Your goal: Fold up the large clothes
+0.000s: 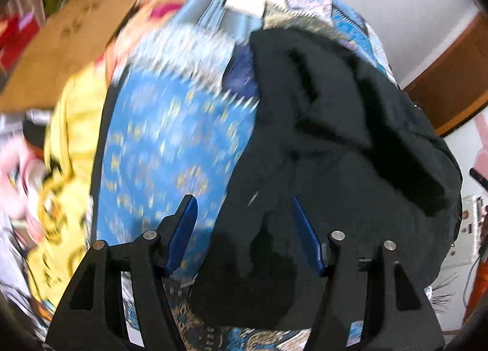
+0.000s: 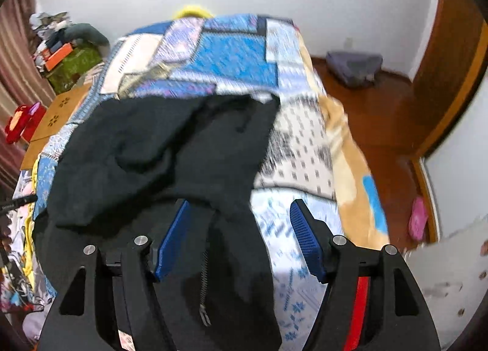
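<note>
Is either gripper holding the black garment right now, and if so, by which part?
Neither. The left gripper and right gripper both stand open above the black garment, pads clear of the cloth.

Both wrist views look steeply down, sharing the black garment [image 1: 335, 137].

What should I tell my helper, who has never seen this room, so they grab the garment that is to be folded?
Find the bed with the blue patchwork quilt. Lying rumpled on it, at the near end under both grippers, is a black jacket. It is the only plain dark piece there, with a metal zip down its front, unlike the yellow printed cloth beside the quilt.
</note>
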Action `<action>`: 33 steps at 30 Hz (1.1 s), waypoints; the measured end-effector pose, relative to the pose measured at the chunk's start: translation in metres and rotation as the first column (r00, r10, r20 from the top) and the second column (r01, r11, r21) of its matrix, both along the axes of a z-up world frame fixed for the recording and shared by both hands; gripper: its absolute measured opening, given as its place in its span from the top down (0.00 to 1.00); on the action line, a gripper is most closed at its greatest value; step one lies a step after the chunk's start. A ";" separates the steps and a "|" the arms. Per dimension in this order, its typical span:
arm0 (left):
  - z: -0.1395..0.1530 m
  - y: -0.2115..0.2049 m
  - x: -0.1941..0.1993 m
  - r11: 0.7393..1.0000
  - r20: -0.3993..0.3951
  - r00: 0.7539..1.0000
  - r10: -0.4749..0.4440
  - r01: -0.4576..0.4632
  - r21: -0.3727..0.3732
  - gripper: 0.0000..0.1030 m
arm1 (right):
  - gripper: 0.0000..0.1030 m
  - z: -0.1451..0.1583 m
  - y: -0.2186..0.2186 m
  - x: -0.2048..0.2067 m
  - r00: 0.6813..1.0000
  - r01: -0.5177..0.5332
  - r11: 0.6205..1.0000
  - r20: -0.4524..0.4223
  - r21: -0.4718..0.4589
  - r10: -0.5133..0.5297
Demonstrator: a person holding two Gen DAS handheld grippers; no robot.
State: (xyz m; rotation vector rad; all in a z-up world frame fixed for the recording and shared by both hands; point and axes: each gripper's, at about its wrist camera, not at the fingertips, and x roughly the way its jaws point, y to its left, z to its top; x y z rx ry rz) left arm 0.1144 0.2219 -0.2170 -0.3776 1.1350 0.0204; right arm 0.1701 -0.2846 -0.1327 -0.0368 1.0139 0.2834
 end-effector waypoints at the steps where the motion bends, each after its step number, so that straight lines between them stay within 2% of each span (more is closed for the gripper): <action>1: -0.006 0.000 -0.004 1.000 -0.011 1.000 -0.003 0.003 -0.010 0.39 | 0.38 -0.008 -0.003 0.000 1.000 0.002 1.000 -0.029 0.008 -0.002; 6: -0.044 0.003 -0.015 0.999 -0.126 0.992 -0.020 0.016 -0.032 0.39 | 0.38 -0.034 -0.018 -0.001 0.988 0.014 0.997 -0.152 0.070 -0.003; 9: -0.056 0.005 -0.020 0.995 -0.119 0.993 -0.018 0.006 -0.100 0.38 | 0.38 -0.045 -0.025 -0.006 0.972 0.018 0.991 -0.234 0.133 0.014; 11: -0.065 0.007 -0.025 0.984 -0.125 0.992 -0.002 -0.020 -0.179 0.37 | 0.38 -0.047 -0.026 -0.012 0.971 0.029 0.986 -0.240 0.161 0.010; 13: -0.068 0.002 -0.030 0.976 -0.118 0.993 -0.001 -0.024 -0.215 0.37 | 0.38 -0.047 -0.025 -0.020 0.972 0.025 0.986 -0.233 0.162 0.014; 17: -0.065 -0.016 -0.040 0.985 -0.104 0.994 -0.044 0.025 -0.172 0.37 | 0.38 -0.049 -0.024 -0.032 0.977 0.017 0.987 -0.214 0.163 0.019; 18: -0.064 -0.019 -0.041 0.985 -0.107 0.993 -0.050 0.031 -0.171 0.41 | 0.39 -0.050 -0.025 -0.033 0.977 0.016 0.986 -0.213 0.167 0.020; 20: -0.063 -0.023 -0.043 0.979 -0.129 0.991 -0.025 -0.002 -0.203 0.53 | 0.52 -0.052 -0.028 -0.034 0.975 0.051 0.978 -0.224 0.202 -0.004; 21: -0.062 -0.026 -0.043 0.975 -0.147 0.989 0.003 -0.035 -0.221 0.59 | 0.60 -0.053 -0.026 -0.033 0.973 0.070 0.973 -0.231 0.219 -0.018; 22: -0.060 -0.030 -0.043 0.978 -0.153 0.988 0.010 -0.042 -0.206 0.65 | 0.70 -0.050 -0.021 -0.036 0.975 0.074 0.975 -0.222 0.210 -0.027; 24: -0.051 -0.044 -0.037 0.988 -0.156 0.988 -0.018 -0.007 -0.155 0.76 | 0.83 -0.042 -0.007 -0.037 0.983 0.040 0.985 -0.183 0.169 -0.008; 26: -0.036 -0.057 -0.033 0.993 -0.140 0.990 -0.032 0.015 -0.115 0.78 | 0.91 -0.029 0.007 -0.039 0.991 0.002 0.993 -0.132 0.118 0.014; 29: -0.005 -0.069 -0.029 0.992 -0.077 0.996 -0.043 0.034 -0.121 0.81 | 0.92 -0.007 0.013 -0.037 0.995 -0.028 0.988 -0.089 0.151 0.042; 31: 0.026 -0.075 -0.029 0.983 0.010 0.999 -0.043 0.044 -0.179 0.83 | 0.93 0.007 0.009 -0.030 0.995 -0.034 0.975 -0.086 0.219 0.054; 33: 0.062 -0.080 -0.018 0.964 0.133 0.991 -0.023 0.058 -0.261 0.83 | 0.93 0.020 0.007 -0.018 0.996 -0.031 0.955 -0.075 0.294 0.056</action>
